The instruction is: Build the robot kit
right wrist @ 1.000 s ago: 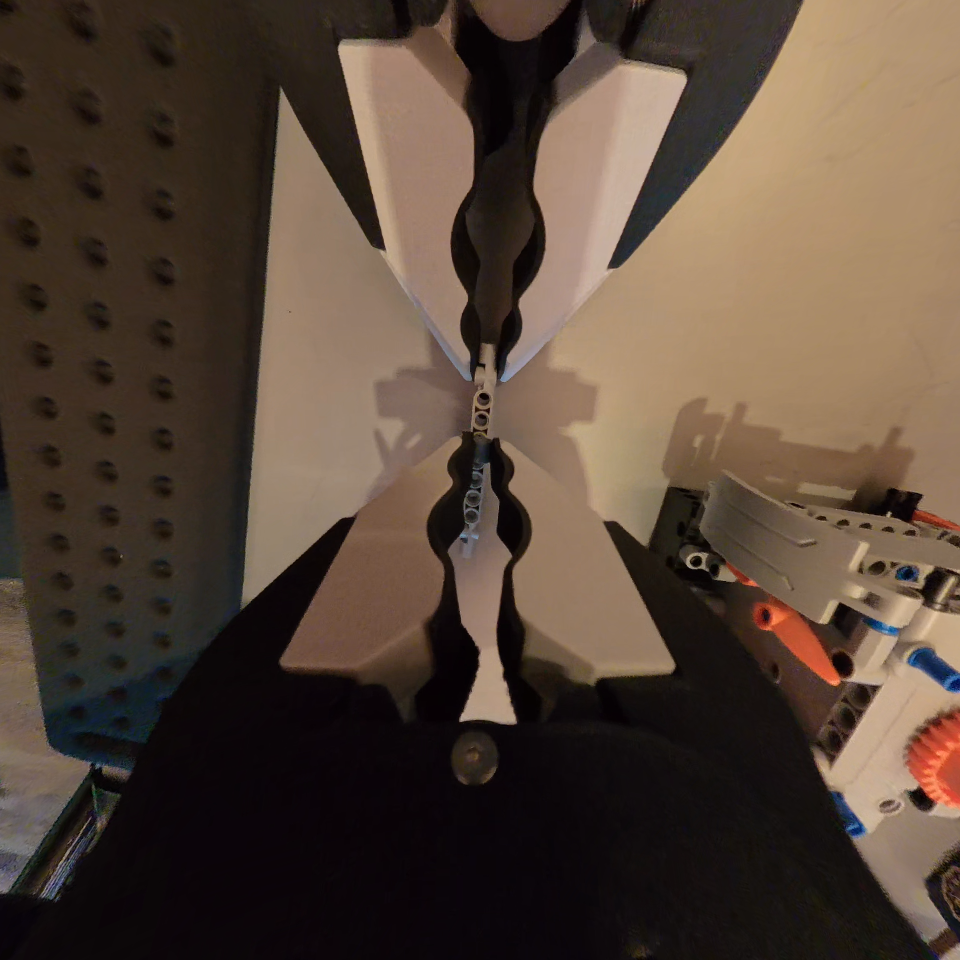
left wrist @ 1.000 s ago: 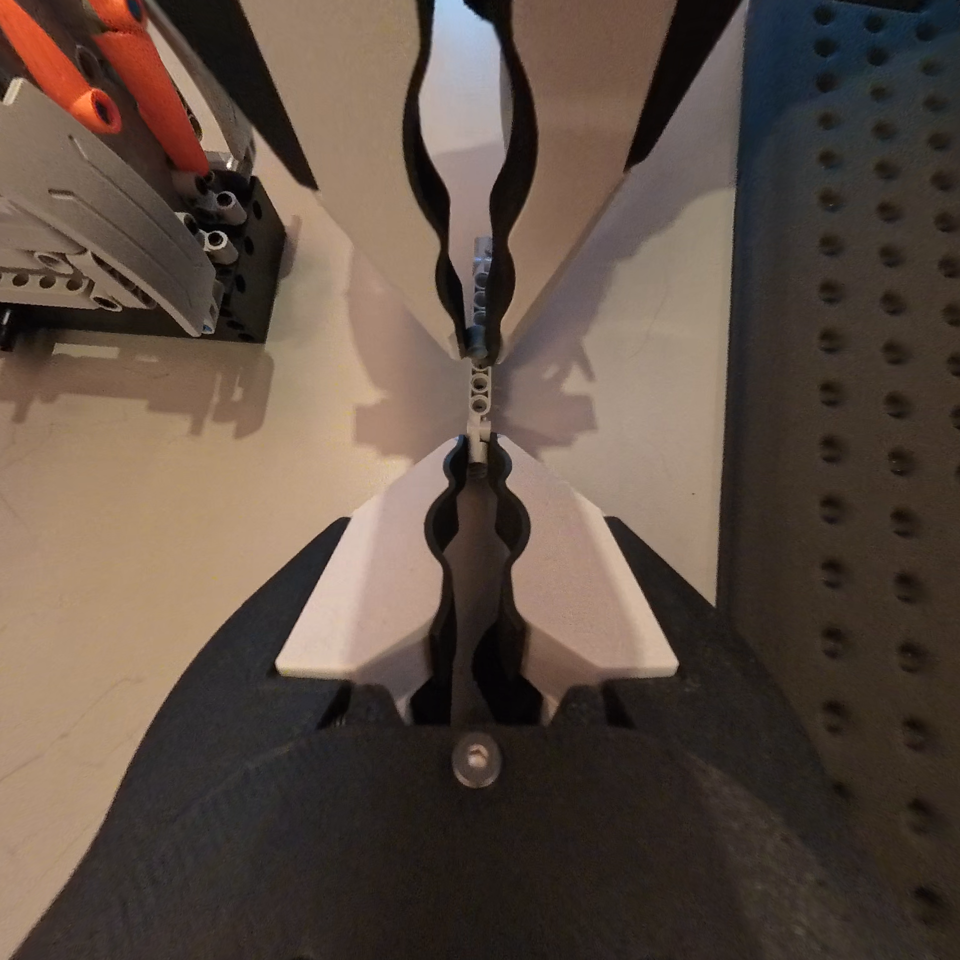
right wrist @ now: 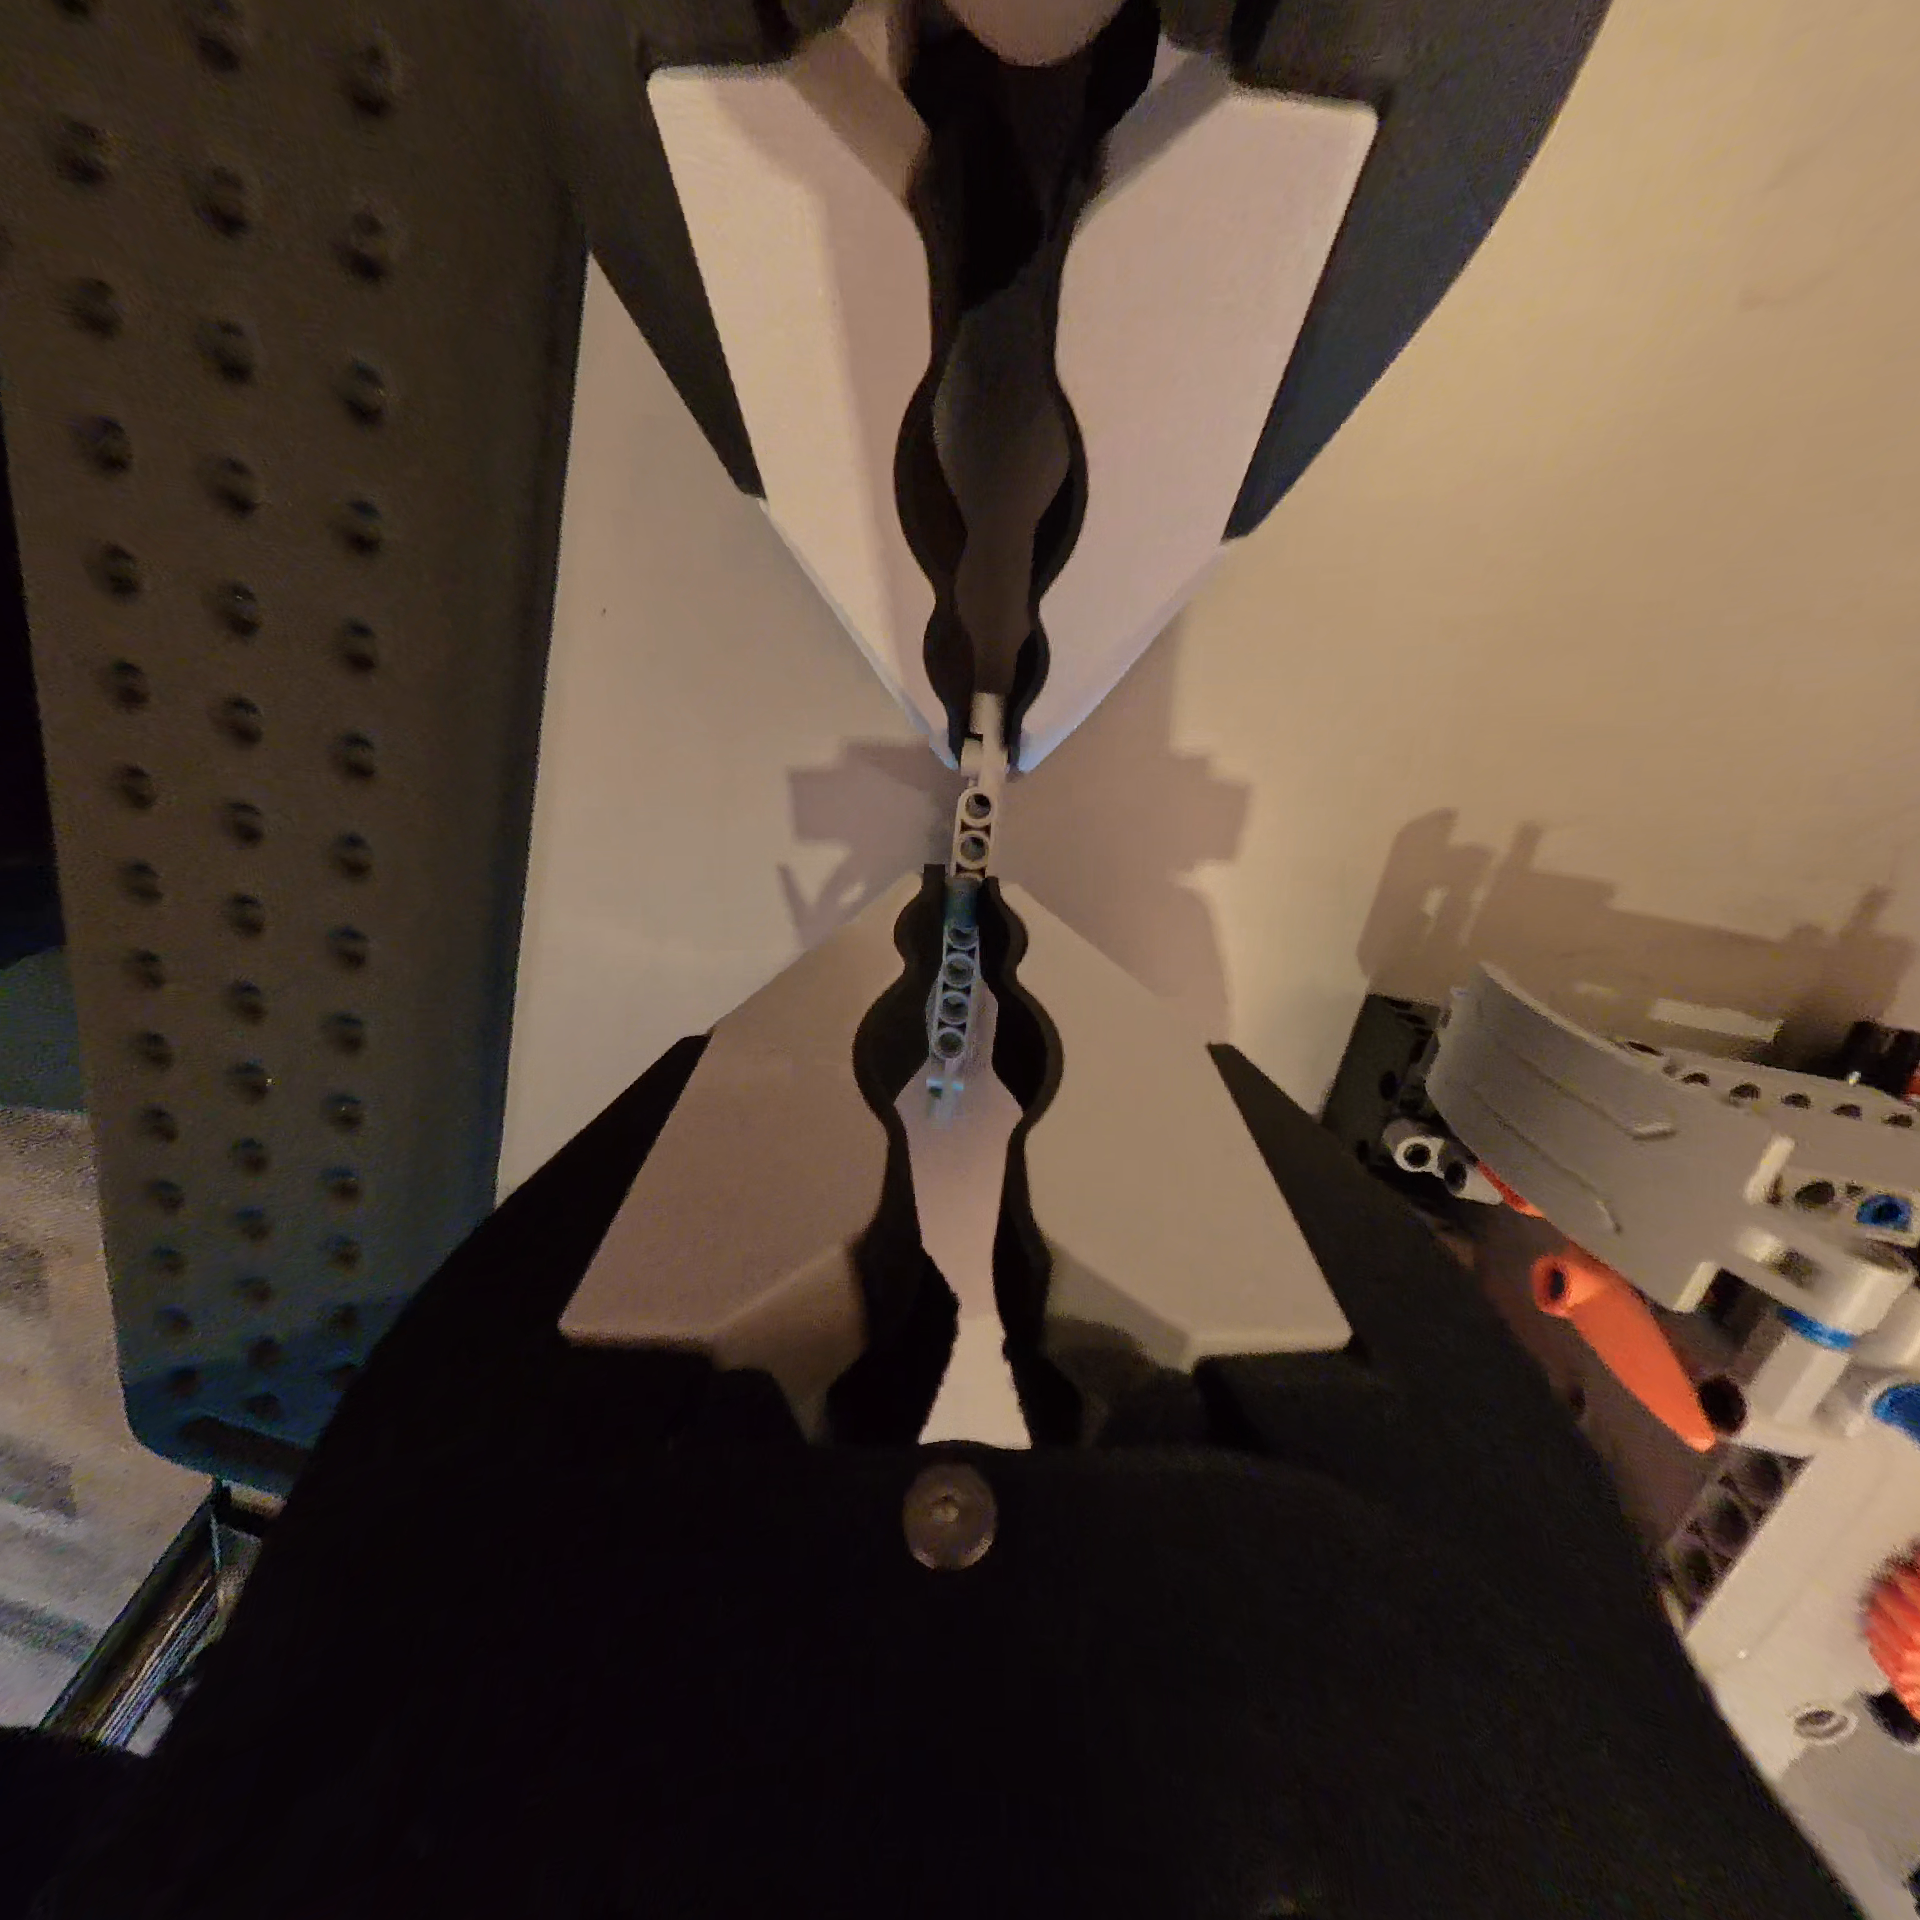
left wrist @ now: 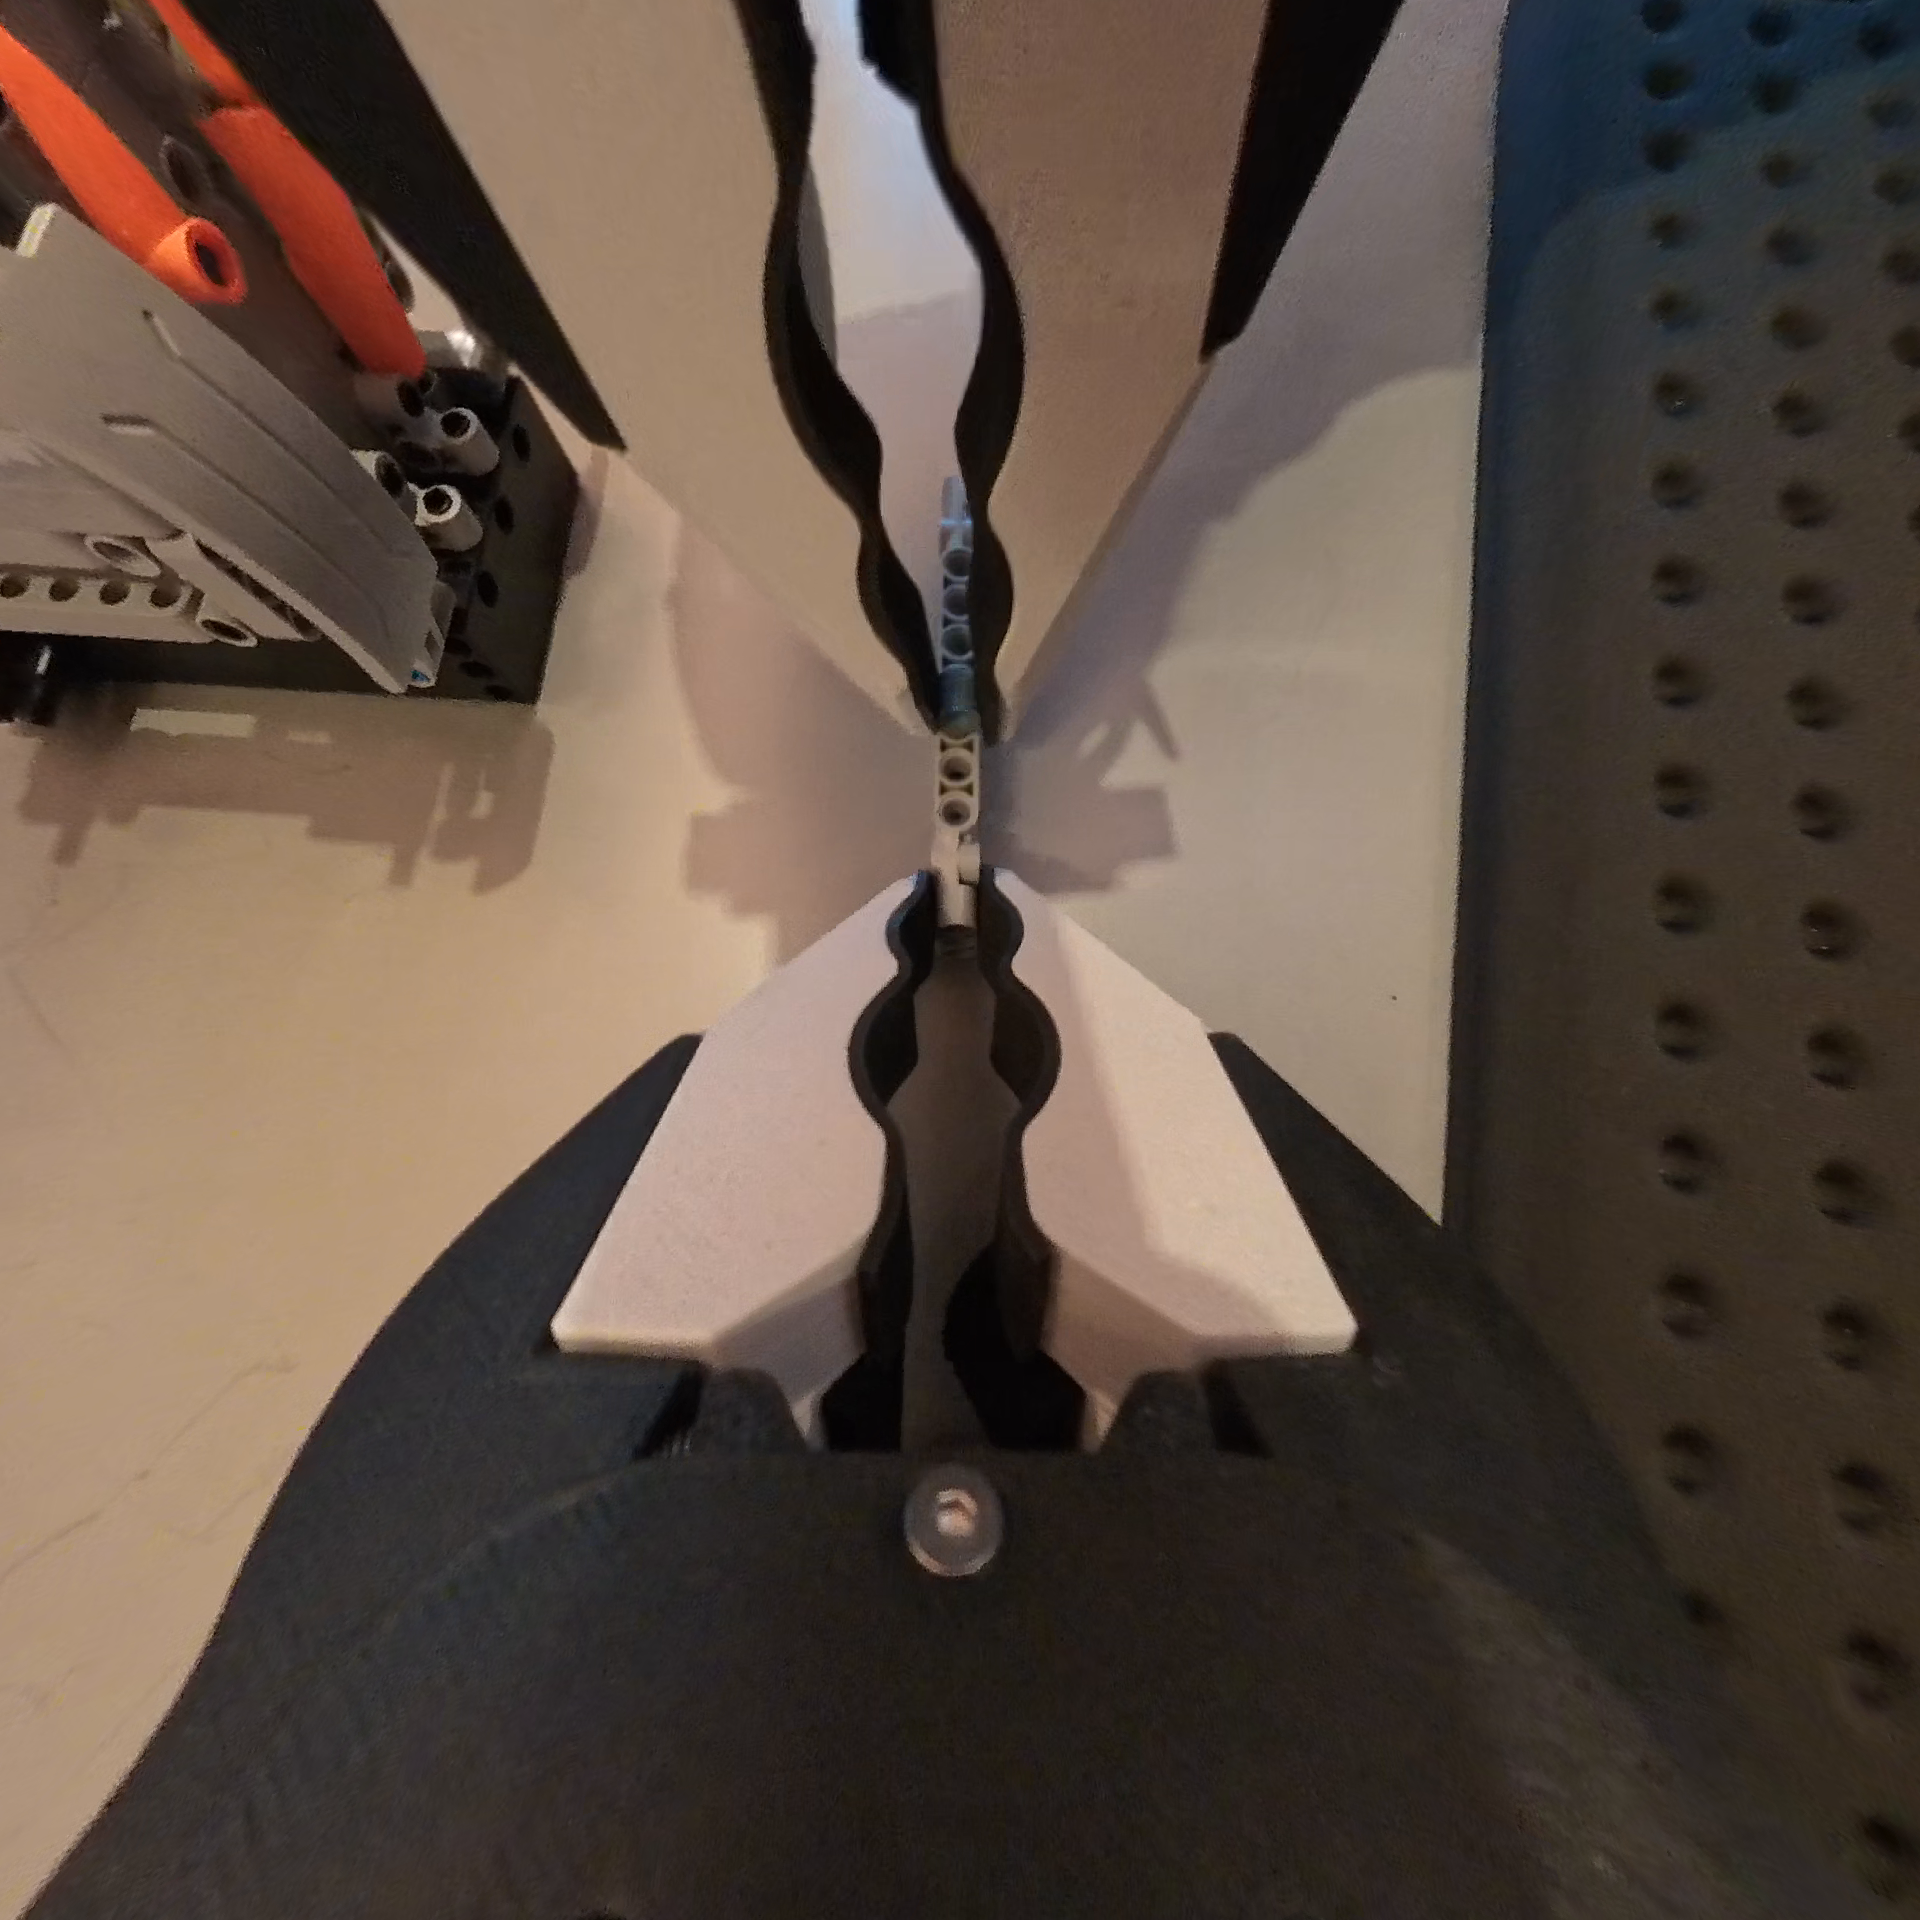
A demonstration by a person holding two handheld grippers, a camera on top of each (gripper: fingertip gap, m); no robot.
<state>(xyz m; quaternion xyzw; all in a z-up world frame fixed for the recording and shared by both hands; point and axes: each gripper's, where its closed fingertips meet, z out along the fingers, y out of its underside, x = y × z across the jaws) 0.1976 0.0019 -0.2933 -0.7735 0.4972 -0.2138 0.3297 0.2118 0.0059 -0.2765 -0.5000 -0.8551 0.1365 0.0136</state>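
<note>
Both grippers meet tip to tip over the pale table (left wrist: 312, 1039). The left gripper (left wrist: 956, 902) pinches a small grey connector (left wrist: 958, 883); the right gripper (right wrist: 961, 894) clamps the grey holed beam (right wrist: 971, 831) joined to it. Keeping both pieces in line looks wise. Left of the beam stands a brick model (left wrist: 260, 540); no containers show.

Pale tabletop (left wrist: 312, 1039), brick-built model (left wrist: 260, 540) and dark perforated panel (left wrist: 1714, 831) on it
</note>
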